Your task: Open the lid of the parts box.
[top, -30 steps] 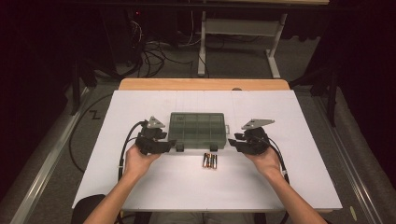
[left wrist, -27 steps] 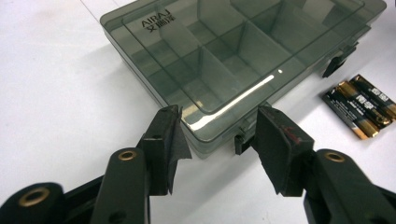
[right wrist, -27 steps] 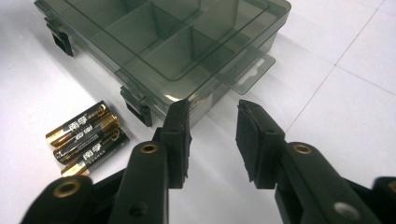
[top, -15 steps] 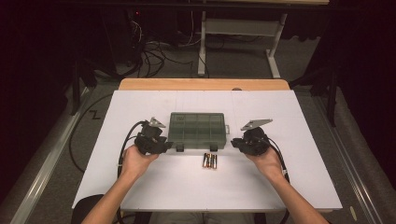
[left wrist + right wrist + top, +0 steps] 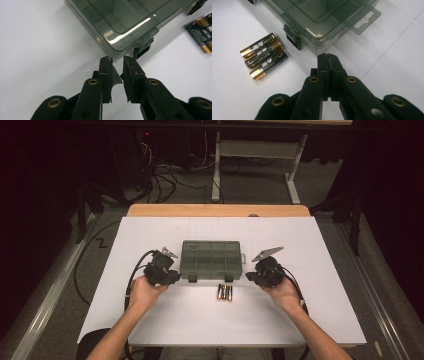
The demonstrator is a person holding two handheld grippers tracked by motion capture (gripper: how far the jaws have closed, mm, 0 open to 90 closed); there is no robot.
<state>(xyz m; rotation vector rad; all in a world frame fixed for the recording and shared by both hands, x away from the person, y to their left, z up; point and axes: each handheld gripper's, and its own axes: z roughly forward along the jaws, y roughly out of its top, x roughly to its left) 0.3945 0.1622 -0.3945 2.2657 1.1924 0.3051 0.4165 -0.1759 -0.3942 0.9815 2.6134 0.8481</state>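
A closed, smoky-green compartment box (image 5: 211, 259) lies mid-table with three gold-and-black batteries (image 5: 225, 293) just in front of it. My left gripper (image 5: 175, 276) rests by the box's near left corner. In the left gripper view the box (image 5: 120, 22) is straight ahead, and my left gripper (image 5: 116, 58) has just closed to a thin slit with nothing between its jaws. My right gripper (image 5: 249, 276) sits by the box's near right corner. In the right gripper view my right gripper (image 5: 327, 55) has just closed pad to pad, empty, with the batteries (image 5: 263, 56) to its left.
A white sheet (image 5: 150, 320) covers the table, and a wooden edge (image 5: 215, 210) shows at the far side. The box has black latches (image 5: 293, 37) on its front and a hang tab (image 5: 362, 18) at one end. Table legs and cables lie on the floor beyond.
The jaws of both grippers have drawn together. Both hands, the box and the batteries stay where they were.
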